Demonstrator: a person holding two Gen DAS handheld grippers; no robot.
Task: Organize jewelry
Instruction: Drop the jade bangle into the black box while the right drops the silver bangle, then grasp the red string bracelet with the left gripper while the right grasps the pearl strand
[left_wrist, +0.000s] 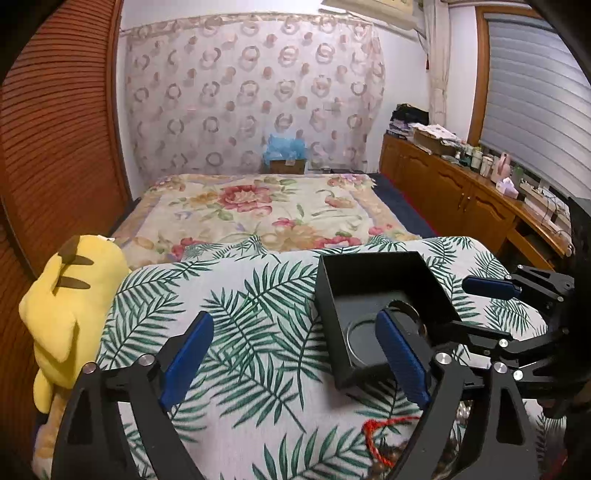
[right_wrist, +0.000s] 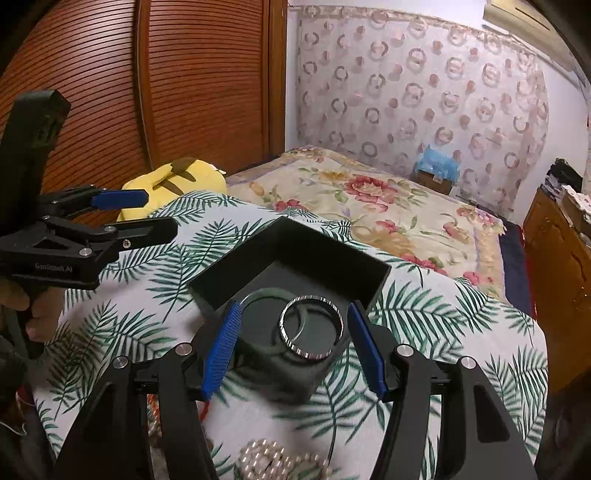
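From the left wrist, the left gripper gapes wide and empty over the palm-print cloth, beside the black box. From the right wrist, the right gripper spreads wide around the box's near corner, where a silver bangle and a dark bangle lie inside; pearls sit on the cloth below.

- Black open box: one.
- Bangles in box: two, one dark green, one silver.
- Pearl strand: one.
- Red cord piece: one.
- Yellow plush toy: one.
- Grippers: two.
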